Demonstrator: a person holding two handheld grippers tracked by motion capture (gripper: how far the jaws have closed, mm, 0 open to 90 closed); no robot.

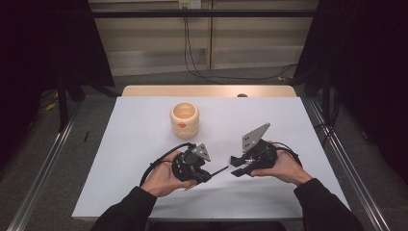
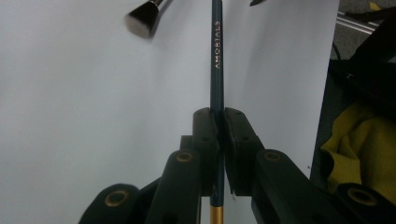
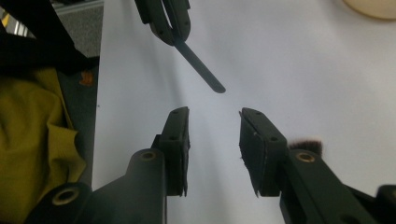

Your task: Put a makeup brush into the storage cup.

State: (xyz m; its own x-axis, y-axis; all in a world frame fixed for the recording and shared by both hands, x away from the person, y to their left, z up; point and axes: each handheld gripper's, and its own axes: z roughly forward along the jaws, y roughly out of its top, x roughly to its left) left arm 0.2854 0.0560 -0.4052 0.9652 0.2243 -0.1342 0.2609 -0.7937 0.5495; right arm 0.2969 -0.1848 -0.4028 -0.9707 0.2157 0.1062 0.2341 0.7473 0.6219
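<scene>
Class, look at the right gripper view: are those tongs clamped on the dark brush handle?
No. The right tongs stand apart with bare table between them, and the brush handle ends short of them.

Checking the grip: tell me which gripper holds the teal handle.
The left gripper: its jaws are shut on the teal handle, while the right gripper stands open with nothing between.

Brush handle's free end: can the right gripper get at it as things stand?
Probably yes. The left gripper is clamped on the brush handle, and its free end points toward the right gripper, whose jaws stand apart with nothing between them. Only bare table lies between the two.
</scene>
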